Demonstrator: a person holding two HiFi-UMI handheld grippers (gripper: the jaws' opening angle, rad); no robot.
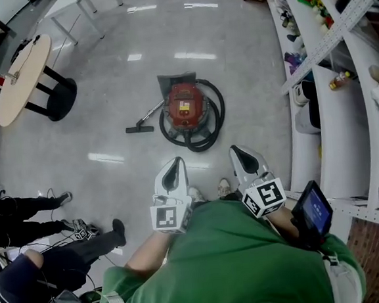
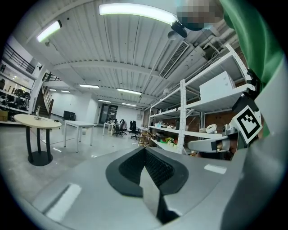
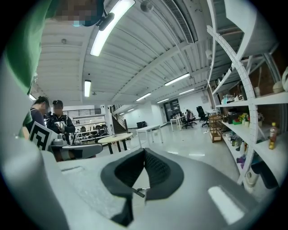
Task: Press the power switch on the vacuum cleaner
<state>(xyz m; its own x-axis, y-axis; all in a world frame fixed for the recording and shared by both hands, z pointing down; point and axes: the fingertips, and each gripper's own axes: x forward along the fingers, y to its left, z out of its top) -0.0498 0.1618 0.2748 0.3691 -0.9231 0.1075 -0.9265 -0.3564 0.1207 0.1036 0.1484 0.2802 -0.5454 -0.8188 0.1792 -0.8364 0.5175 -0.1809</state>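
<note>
My left gripper (image 1: 175,167) and right gripper (image 1: 241,155) side by side, each clenched with jaws pressed together on nothing, red vacuum cleaner (image 1: 185,106) on the floor well ahead of both, black hose (image 1: 220,108) looped around it, power switch too small to tell.

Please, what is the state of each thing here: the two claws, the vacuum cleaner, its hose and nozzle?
left claw: shut, empty.
right claw: shut, empty.
vacuum cleaner: upright on the floor, untouched, apart from both claws.
hose: coiled around the vacuum cleaner.
floor nozzle: lying flat on the floor.
</note>
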